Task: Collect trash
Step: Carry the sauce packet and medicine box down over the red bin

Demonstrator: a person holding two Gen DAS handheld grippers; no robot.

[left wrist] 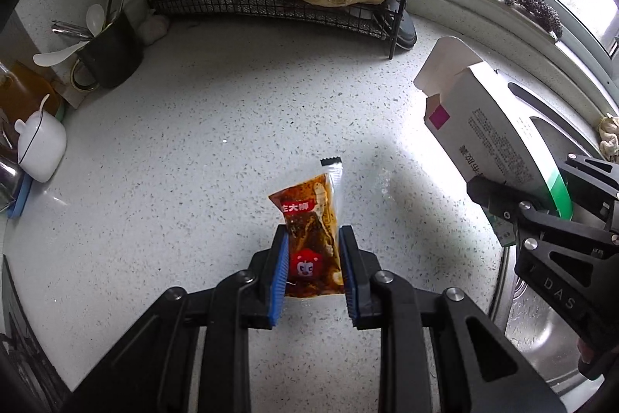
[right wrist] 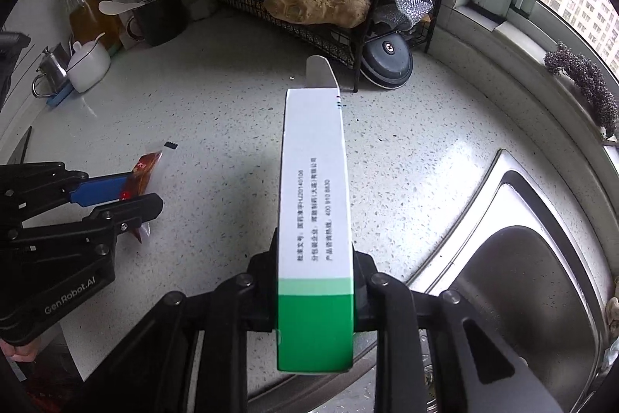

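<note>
Two hand-held tongs work above a speckled white counter (left wrist: 193, 149), each pinching a piece of rubbish. The left gripper (left wrist: 312, 260) has its blue pads (left wrist: 279, 269) pressed against the two sides of a sauce packet (left wrist: 312, 219), which stands upright between them with its top sticking out past the fingertips, clear of the counter. The packet is small and reddish brown, with a red label strip of white characters, a red cartoon face near its lower end and a clear crimped edge at the top. To the right of that packet, the right gripper (right wrist: 315, 258) clamps the green end of a long cardboard box (right wrist: 315, 180), its black fingers (right wrist: 363, 281) tight on both faces. The box is white with a green band at the held end, lines of small black print along its narrow side and a magenta square near the far end, where its flap hangs open. It juts forward above the counter, beside the rim of a steel sink (right wrist: 522, 258). Beyond the box, at the back of the counter, a black wire rack (right wrist: 340, 26) holds a lumpy tan root (right wrist: 317, 4). Left of the rack stands a black mug (left wrist: 108, 57) full of utensils, with a white lidded pot (left wrist: 40, 142) nearer the counter's left edge.
</note>
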